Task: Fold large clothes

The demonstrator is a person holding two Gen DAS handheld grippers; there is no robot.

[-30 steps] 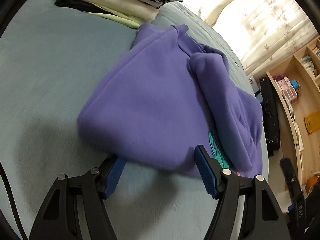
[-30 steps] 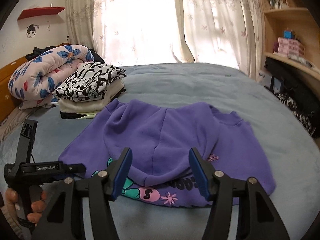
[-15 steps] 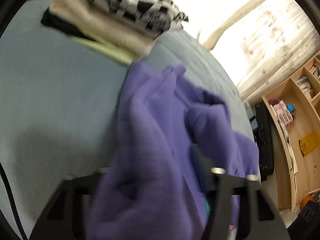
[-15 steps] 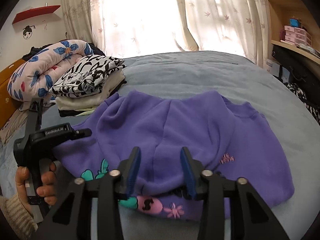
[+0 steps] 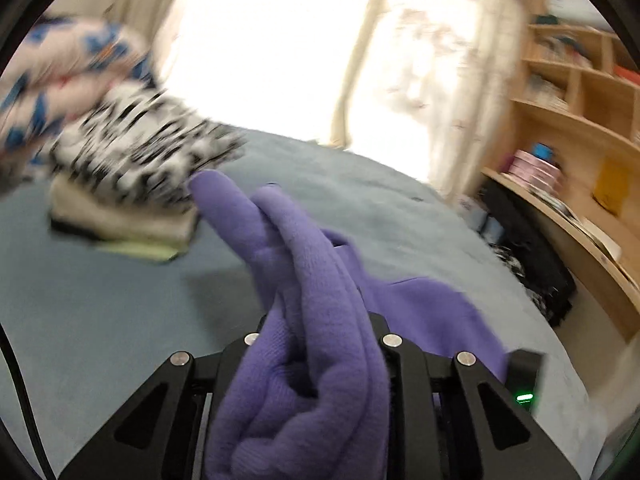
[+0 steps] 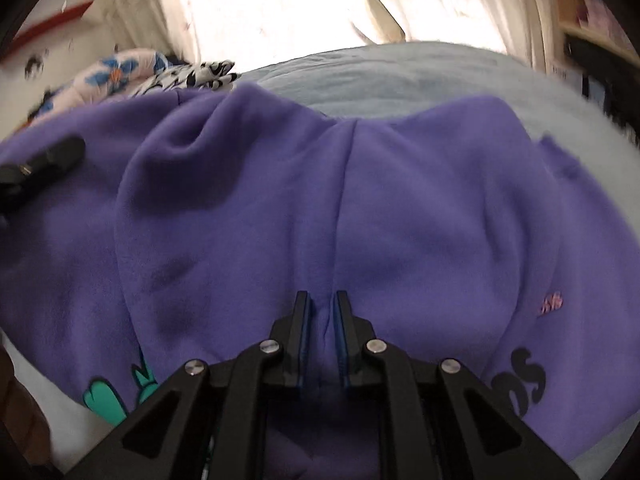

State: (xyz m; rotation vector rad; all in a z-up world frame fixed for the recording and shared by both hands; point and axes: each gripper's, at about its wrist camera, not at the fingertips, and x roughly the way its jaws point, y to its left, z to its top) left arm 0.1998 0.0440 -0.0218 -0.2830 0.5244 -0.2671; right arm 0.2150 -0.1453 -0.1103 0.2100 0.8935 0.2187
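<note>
The purple hoodie [image 6: 400, 208] is a thick, fleecy garment lying across the blue-grey bed [image 5: 100, 300], its hood spread over the body with a seam running down the middle. Near the bed's closest edge the front print peeks out — teal leaf shapes at the lower left, a small pink mark at the right, and bold black letters at the lower right, too cut off to read.

The right gripper [image 6: 323, 312] has just been closing and now pinches a narrow ridge of the hood fabric along that seam; its blue pads are pressed on the cloth with only the fold between them.

The left gripper [image 5: 316, 344] has also just been closing. A bunched roll of purple fabric fills the space between its black fingers and hides the pads, so the cloth is gripped and drawn up in a long, twisted fold that rises from the bed toward the camera. From there the rest of the hoodie trails down onto the bedcover at the right.

Toward the far left corner of the bed sits a stack of folded clothes [image 5: 132, 184] — black-and-white print on top, cream and pale green beneath — with a floral quilt [image 5: 60, 80] rolled up behind it. The left view is blurred, and nothing written there is legible. Wooden shelves [image 5: 580, 128] stand beside the bed's right edge, next to sunlit curtains [image 5: 440, 80].
</note>
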